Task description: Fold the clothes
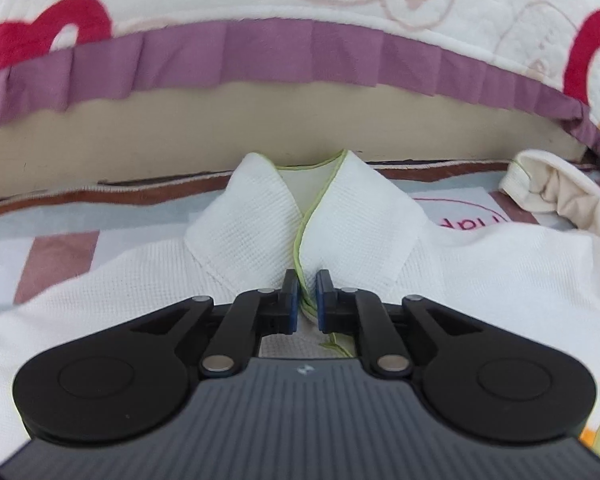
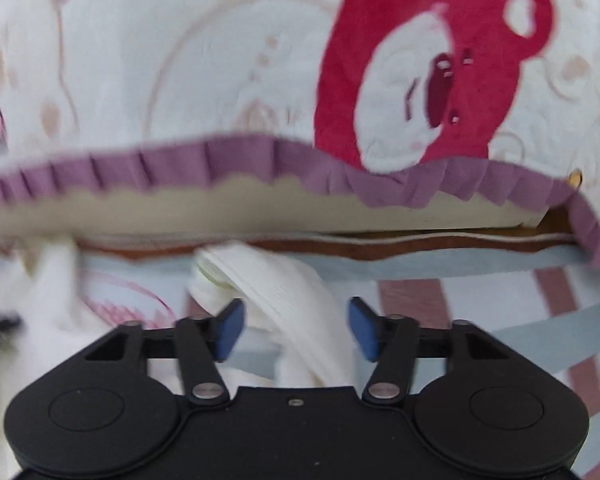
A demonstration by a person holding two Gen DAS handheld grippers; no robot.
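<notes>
Lying under both grippers, white shirt [image 1: 480, 264]: left gripper [image 1: 308, 300] clenched on its placket, right gripper [image 2: 296, 328] released.

Both grippers [image 1: 308, 300] [image 2: 296, 330]: black linkages, silver pivot screws, blue-padded jaws.

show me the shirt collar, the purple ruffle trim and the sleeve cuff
shirt collar [image 1: 244, 220], left wrist view, on the collar's left flap
purple ruffle trim [image 1: 260, 54], left wrist view, on the pleated band along the quilt's edge
sleeve cuff [image 1: 520, 178], left wrist view, on the ribbed end at the right
</notes>
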